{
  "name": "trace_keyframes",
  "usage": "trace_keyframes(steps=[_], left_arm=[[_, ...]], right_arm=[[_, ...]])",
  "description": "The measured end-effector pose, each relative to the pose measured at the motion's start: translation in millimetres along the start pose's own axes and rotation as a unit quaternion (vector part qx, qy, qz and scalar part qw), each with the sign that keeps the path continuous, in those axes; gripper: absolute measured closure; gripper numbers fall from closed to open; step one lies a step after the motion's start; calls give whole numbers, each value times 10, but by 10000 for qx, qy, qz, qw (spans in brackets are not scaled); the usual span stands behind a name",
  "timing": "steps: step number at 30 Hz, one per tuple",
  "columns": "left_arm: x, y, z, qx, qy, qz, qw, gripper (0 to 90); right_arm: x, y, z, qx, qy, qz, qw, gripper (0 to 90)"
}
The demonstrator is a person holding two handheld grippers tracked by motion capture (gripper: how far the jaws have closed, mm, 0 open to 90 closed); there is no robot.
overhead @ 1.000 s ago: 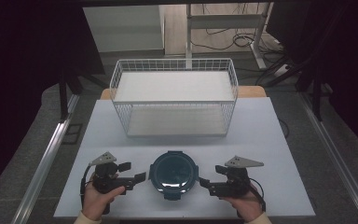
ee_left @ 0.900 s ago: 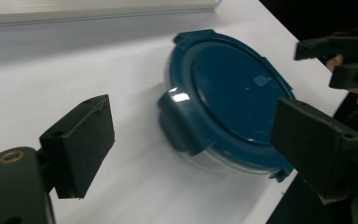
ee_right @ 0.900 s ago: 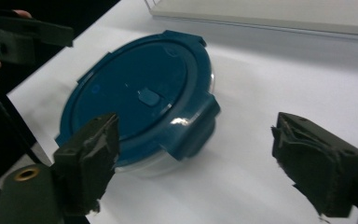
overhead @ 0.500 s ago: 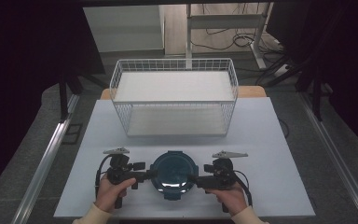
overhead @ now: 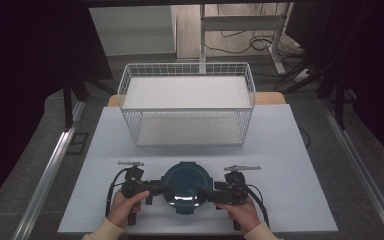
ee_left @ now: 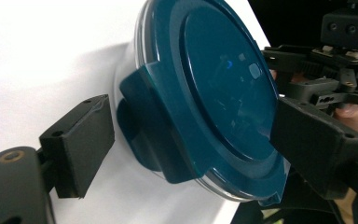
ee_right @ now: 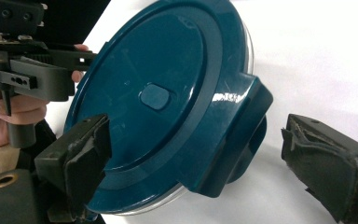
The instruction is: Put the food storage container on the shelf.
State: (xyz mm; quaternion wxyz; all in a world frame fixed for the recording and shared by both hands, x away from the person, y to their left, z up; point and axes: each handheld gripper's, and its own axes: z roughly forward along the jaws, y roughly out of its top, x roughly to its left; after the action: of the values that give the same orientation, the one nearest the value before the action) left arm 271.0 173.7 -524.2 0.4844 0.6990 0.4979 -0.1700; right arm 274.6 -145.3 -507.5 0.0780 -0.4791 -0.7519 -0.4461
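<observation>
We hold our left gripper and right gripper level at the near edge of the white table, one at each side of a round container with a dark teal lid that sits flat near the front middle of the tabletop. In the left gripper view our jaws stand wide, one low beside the side latch of the lid, the other over the lid's top, neither pressing on it. In the right gripper view our jaws also stand wide and have just been opening; the lid's other latch lies between them with a clear gap to the outer jaw, while the inner jaw sits over the lid's rim. To either side of our hands the table is bare out to its edges. Beyond the container a strip of bare table leads to a white wire basket at the far edge. Past that we see grey floor, a desk frame and cables in a dark room.
</observation>
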Motion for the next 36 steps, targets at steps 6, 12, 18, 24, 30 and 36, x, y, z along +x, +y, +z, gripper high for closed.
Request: trace_keyframes(steps=[6, 12, 18, 24, 30, 36], left_arm=[[60, -47, 79, 113, -217, -271, 9993, 182], [31, -59, 75, 151, -104, -289, 9994, 219], [23, -65, 42, 101, -78, -416, 9991, 267], [-9, -85, -6, 44, -74, -323, 9994, 312], [-66, -121, -53, -69, -54, -215, 9997, 357], [-86, -122, -79, -99, -55, -166, 9998, 379]], right_arm=[[-28, -17, 45, 21, 175, 287, 9994, 106], [-64, -25, 68, 43, 334, 618, 9975, 190], [-78, -39, 67, -11, 430, 872, 9953, 267], [-102, -48, 8, -113, 539, 966, 9938, 333], [-47, -95, -60, -243, 530, 870, 9945, 370], [-14, -129, -109, -320, 531, 675, 9958, 390]])
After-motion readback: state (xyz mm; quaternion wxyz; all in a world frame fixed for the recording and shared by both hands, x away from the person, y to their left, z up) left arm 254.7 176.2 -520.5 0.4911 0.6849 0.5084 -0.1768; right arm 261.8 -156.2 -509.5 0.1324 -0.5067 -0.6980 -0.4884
